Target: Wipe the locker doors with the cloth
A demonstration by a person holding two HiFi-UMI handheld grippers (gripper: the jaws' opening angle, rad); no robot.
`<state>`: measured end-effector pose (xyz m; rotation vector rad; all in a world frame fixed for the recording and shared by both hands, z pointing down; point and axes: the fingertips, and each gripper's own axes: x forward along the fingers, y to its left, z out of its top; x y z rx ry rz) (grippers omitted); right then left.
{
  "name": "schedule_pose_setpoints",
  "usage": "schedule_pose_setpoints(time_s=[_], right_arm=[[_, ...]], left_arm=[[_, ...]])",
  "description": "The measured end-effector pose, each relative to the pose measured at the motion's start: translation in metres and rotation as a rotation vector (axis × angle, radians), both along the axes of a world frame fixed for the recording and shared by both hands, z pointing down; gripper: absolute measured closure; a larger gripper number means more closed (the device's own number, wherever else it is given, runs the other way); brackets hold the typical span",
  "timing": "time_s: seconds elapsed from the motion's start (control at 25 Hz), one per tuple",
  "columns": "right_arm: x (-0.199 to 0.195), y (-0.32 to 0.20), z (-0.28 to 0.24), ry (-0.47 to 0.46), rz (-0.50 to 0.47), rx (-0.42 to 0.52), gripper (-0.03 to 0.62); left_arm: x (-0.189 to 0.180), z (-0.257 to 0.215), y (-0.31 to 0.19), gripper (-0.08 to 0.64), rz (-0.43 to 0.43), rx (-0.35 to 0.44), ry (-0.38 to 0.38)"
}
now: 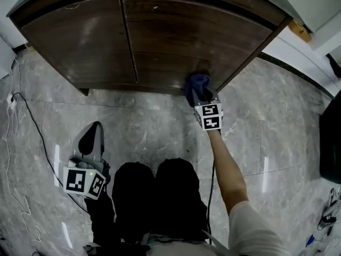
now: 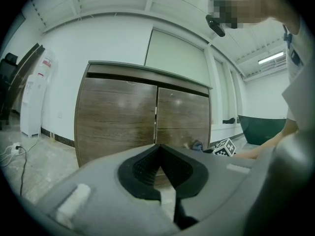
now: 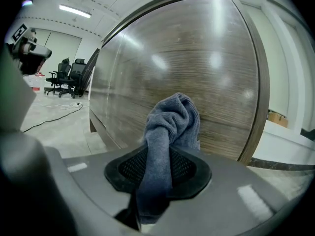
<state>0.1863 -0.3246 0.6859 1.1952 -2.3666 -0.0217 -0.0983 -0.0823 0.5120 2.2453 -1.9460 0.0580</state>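
Wiping low on the right locker door (image 1: 197,36) with a blue cloth (image 3: 172,122).
Grips the bunched cloth in the right gripper (image 3: 165,168), jaws closed on it, and presses it against the door's lower corner, just above the grey marble floor (image 1: 149,127). Holds the left gripper (image 2: 160,161) well back from the locker, jaws closed together on nothing. As print, shows only black-and-white square markers (image 1: 209,116).
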Motion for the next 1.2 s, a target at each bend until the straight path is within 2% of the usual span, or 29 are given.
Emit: schedule_pose_setpoints(time_s=[0.28,0.6,1.0,1.2], right_arm=[[-0.021,0.000,-0.059,-0.025,-0.030,0.114,0.479],[-0.028,0.000,-0.105,-0.043,-0.039,0.198,0.479],[-0.048,-0.002,-0.195,-0.109,-0.069,0.340,0.479],[-0.055,-0.003,-0.224,-0.122,-0.075,0.388,0.479]], left_arm=[[-0.004,0.001,0.004,0.560,-0.002,0.005,0.010],[-0.008,0.005,0.011,0.560,-0.002,0.008,0.025],[-0.015,-0.003,0.019,0.560,-0.022,0.028,0.036],[-0.018,-0.005,0.028,0.560,-0.032,0.038,0.035]])
